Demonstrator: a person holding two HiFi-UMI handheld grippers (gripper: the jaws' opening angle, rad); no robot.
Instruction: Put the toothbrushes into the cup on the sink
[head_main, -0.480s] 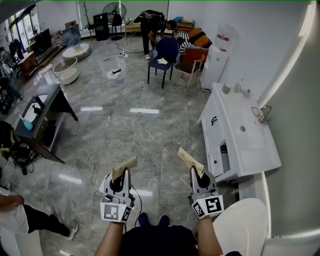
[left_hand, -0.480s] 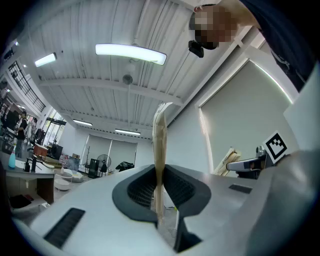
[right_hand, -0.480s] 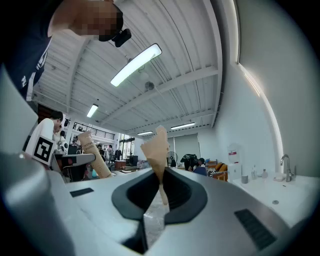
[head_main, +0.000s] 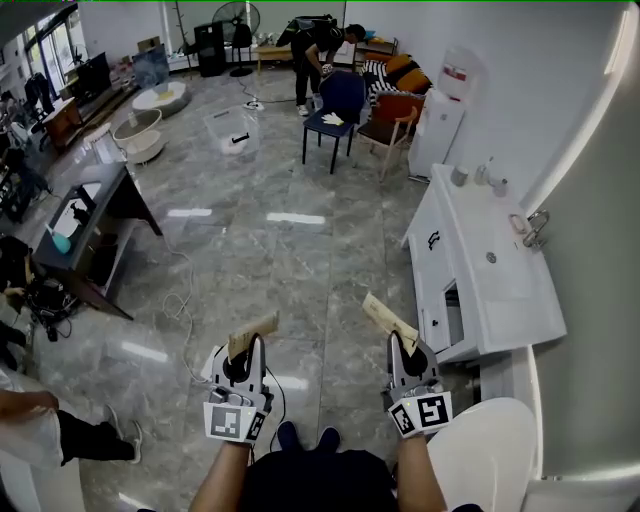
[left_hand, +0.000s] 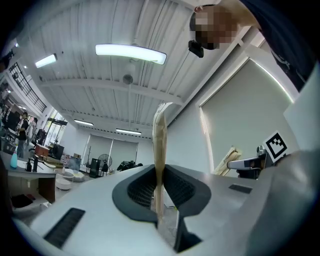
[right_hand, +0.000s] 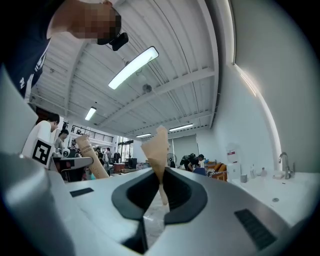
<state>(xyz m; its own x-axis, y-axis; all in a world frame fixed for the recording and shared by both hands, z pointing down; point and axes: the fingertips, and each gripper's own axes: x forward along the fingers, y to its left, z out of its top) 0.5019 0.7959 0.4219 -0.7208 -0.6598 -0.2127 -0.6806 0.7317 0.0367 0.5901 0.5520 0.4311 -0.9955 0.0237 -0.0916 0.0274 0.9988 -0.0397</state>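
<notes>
Left gripper (head_main: 244, 350) pinches a paper-wrapped toothbrush (head_main: 252, 336). Right gripper (head_main: 402, 346) is clamped on a second toothbrush (head_main: 386, 318), also wrapped. Both forearms reach forward side by side, about level, left tipped slightly up. Sink (head_main: 500, 285) sits ahead-right, well apart, with the cup (head_main: 459, 177) at its far end.

Place: big open test hall staged like a home | sink cabinet (head_main: 478, 300) against the wall | beyond it: water dispenser (head_main: 441, 118), chairs (head_main: 336, 108), standing fan (head_main: 235, 22) | across the marble floor (head_main: 285, 250) from it: desk (head_main: 98, 212) with gear, loose cables (head_main: 181, 300) | overhead: strip lights (left_hand: 131, 53), ribbed ceiling (left_hand: 95, 90)
</notes>
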